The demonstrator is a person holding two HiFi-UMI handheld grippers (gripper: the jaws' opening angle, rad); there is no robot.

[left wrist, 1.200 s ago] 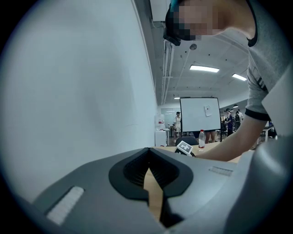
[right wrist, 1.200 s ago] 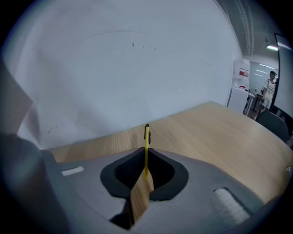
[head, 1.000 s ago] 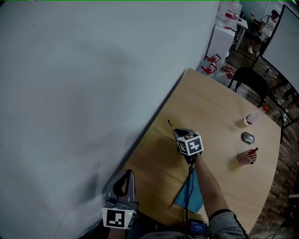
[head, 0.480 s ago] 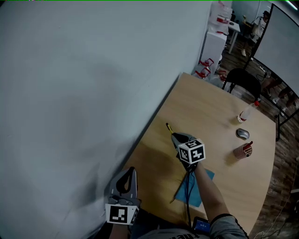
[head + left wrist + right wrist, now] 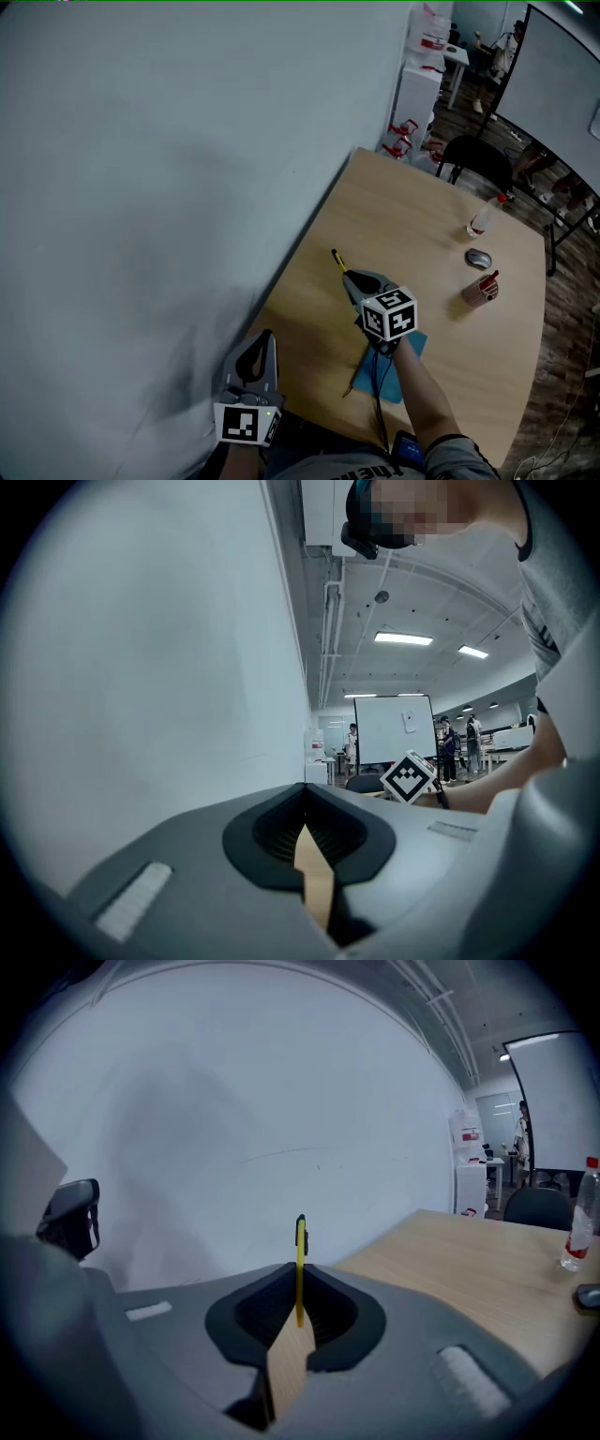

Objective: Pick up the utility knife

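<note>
The utility knife [image 5: 337,258] is thin and yellow with a black tip, and it sticks out ahead of my right gripper [image 5: 349,277], which is shut on it above the wooden table [image 5: 450,366]. In the right gripper view the knife [image 5: 299,1251] stands edge-on between the pads of the right gripper [image 5: 298,1283], against the grey wall. My left gripper [image 5: 266,339] hangs low at the table's near left corner, next to the wall. In its own view the left gripper [image 5: 303,796] is shut with nothing in it.
A blue cloth [image 5: 392,375] lies on the table under my right forearm. At the far right of the table stand a water bottle [image 5: 483,217], a grey mouse [image 5: 478,259] and a reddish cup [image 5: 478,290]. A black chair [image 5: 476,159] stands beyond the table's far end.
My right gripper has risen off the table with the knife in it, coming closer to the head camera. The left gripper has drifted slightly upward.
</note>
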